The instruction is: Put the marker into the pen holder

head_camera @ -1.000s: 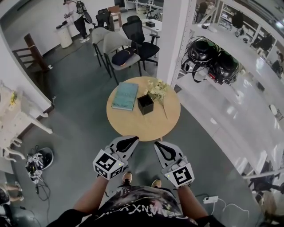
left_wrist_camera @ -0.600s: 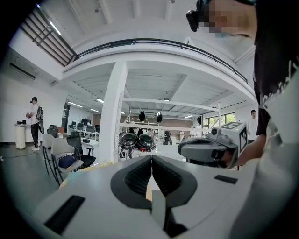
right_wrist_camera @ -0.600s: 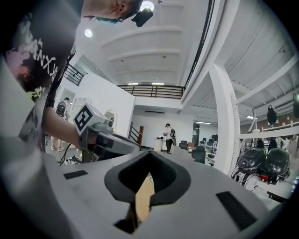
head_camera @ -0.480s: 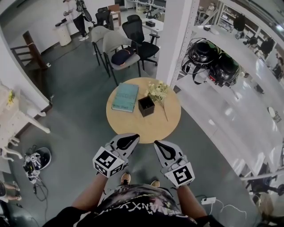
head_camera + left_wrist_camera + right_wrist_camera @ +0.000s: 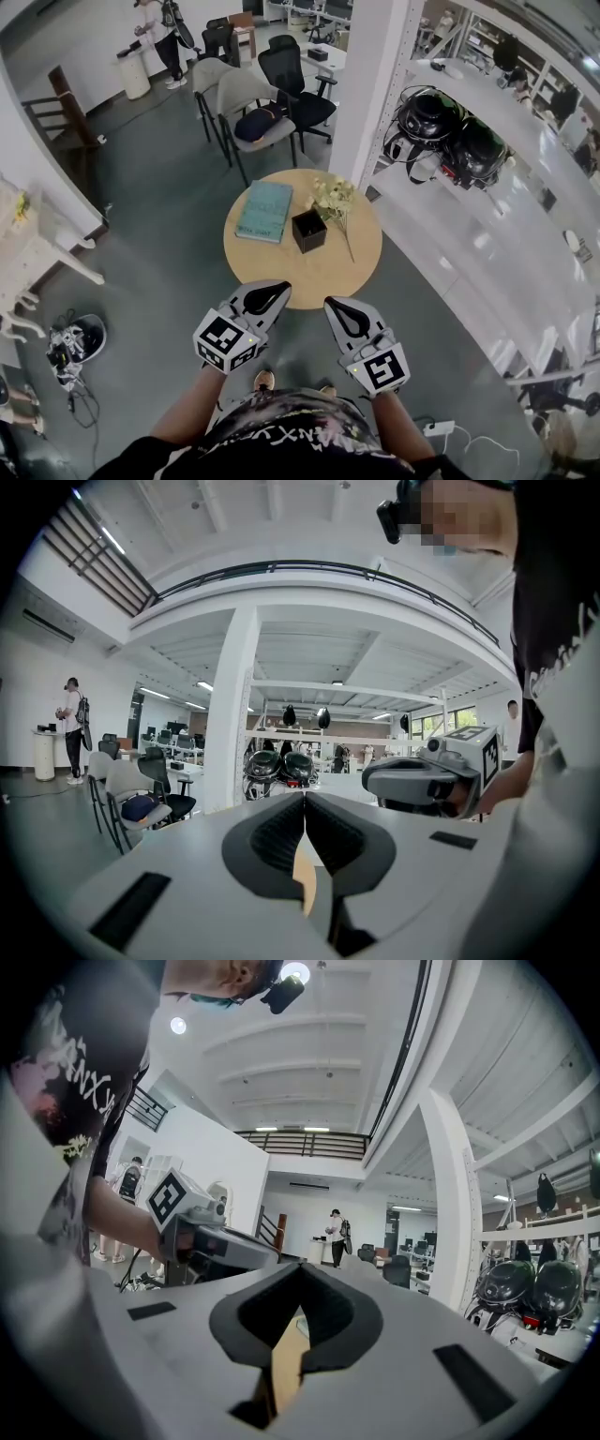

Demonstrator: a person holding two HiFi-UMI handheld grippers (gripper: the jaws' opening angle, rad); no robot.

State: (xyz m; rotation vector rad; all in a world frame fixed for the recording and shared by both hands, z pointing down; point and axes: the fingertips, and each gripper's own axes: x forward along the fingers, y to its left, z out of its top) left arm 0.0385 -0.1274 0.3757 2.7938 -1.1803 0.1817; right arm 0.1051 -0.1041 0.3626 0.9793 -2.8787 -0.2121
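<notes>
1. Since a second ago: left gripper (image 5: 278, 289) and right gripper (image 5: 333, 307) brought slightly nearer the round wooden table (image 5: 309, 272). Tips now overlapping its near edge in the head view. Same side-by-side pose, no turning.
2. Tongs: both pairs pressed together pad to pad, with nothing clamped in either gripper view. Only a sliver of wood showing through the hollow behind the pads.
3. On the table: black square pen holder (image 5: 308, 230) near the middle, teal book (image 5: 263, 210) just beside it on the picture's left, sprig of pale flowers (image 5: 334, 197) just beside it on the right, stem trailing toward the near edge.
4. Marker: not to be made out anywhere, neither in a grip nor on the bare wood. Inside of the holder too dark and too small to read.
5. Meaning for the task: a small approach only, no contact with anything on the table. Fits equally a marker already standing in the holder and one lying out of sight; not to be settled from here.
6. Writing: black-and-white square code on each gripper's cube (image 5: 225, 342). Pale lettering across the dark shirt (image 5: 300, 436), upside down in the head view, only "NX" readable. Book cover print too small to read. No brand visible on the holder.
</notes>
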